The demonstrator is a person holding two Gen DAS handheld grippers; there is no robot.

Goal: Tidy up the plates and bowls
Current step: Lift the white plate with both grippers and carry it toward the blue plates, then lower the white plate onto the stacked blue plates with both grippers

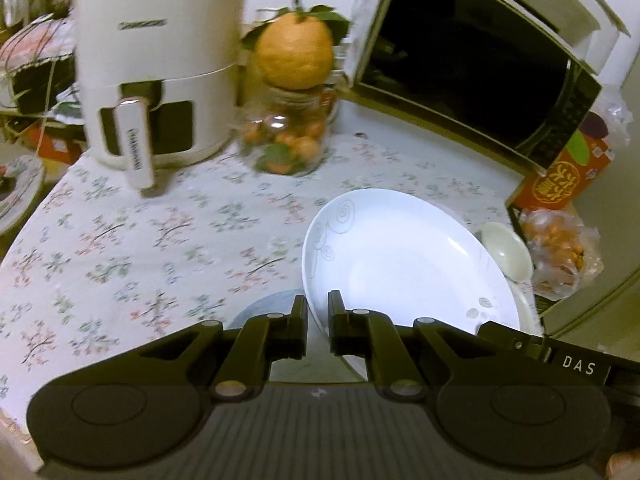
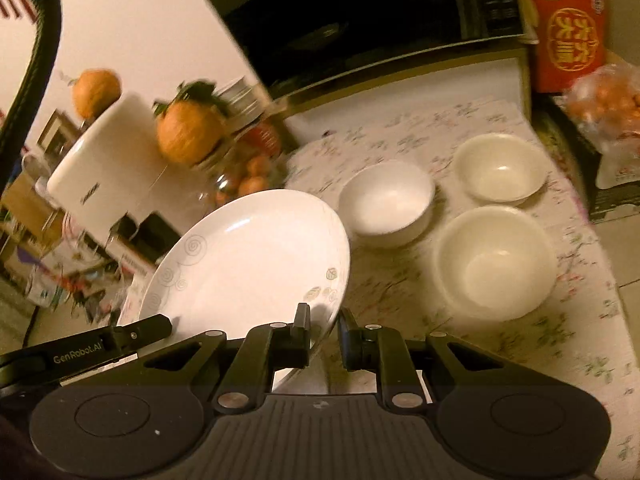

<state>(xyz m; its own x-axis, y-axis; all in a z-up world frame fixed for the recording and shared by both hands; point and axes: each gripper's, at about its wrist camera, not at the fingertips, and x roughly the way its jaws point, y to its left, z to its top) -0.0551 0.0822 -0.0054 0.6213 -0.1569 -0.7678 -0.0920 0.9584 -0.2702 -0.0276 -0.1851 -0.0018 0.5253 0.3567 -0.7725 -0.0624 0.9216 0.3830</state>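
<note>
A white plate (image 1: 404, 264) with grey swirl marks is held tilted above the floral tablecloth (image 1: 132, 240). My left gripper (image 1: 318, 312) is shut on its near left rim. My right gripper (image 2: 325, 326) is shut on the plate's (image 2: 256, 256) near right rim. Three bowls stand on the cloth to the right in the right wrist view: a white one (image 2: 386, 204), a cream one behind it (image 2: 500, 168), and a larger cream one (image 2: 496, 262) nearest. One cream bowl (image 1: 506, 250) shows past the plate in the left wrist view.
A white air fryer (image 1: 156, 76) stands at the back left. A glass jar of oranges (image 1: 288, 136) with a big orange on top is beside it. A black microwave (image 1: 480, 64) sits at the back right. A red box (image 1: 568, 172) and a bag of snacks (image 1: 560, 248) lie at the right edge.
</note>
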